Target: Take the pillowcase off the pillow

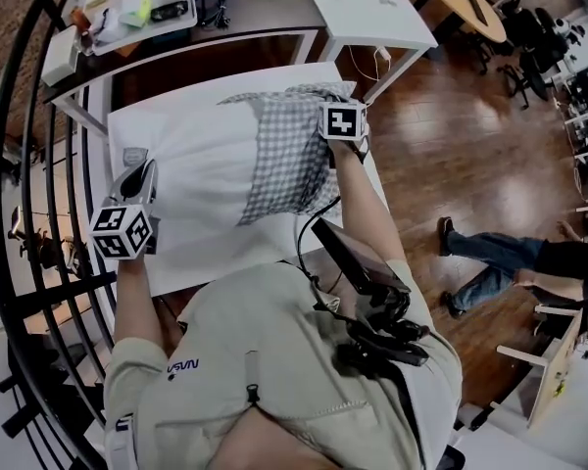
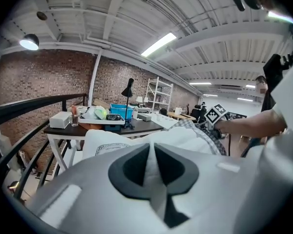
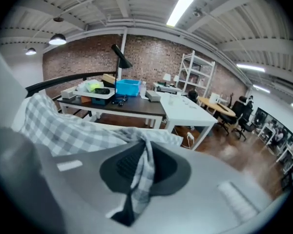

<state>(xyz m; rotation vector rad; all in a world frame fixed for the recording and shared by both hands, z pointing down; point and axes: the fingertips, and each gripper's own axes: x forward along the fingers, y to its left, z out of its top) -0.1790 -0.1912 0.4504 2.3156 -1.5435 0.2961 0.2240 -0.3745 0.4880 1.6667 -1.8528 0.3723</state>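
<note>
Head view shows our left gripper (image 1: 141, 176) clenched on the white fabric pillow (image 1: 196, 189) at the white bench's (image 1: 225, 81) left edge. Our right gripper (image 1: 341, 116) pinches the grey-checked fabric pillowcase (image 1: 289, 160) near the far-right corner. We should pull them steadily apart.

Bright, even light here for me, coming off the ceiling strip light (image 2: 158, 44) and a pendant lamp (image 2: 28, 41), with a pale sheen and soft-edged shadows on the wooden floor (image 1: 451, 135) in my head view. Both gripper views bow at the edges into black corners, and up close the left gripper (image 2: 152, 152) and right gripper (image 3: 144, 147) are soft, out of focus, while the room behind reads sharper.
</note>
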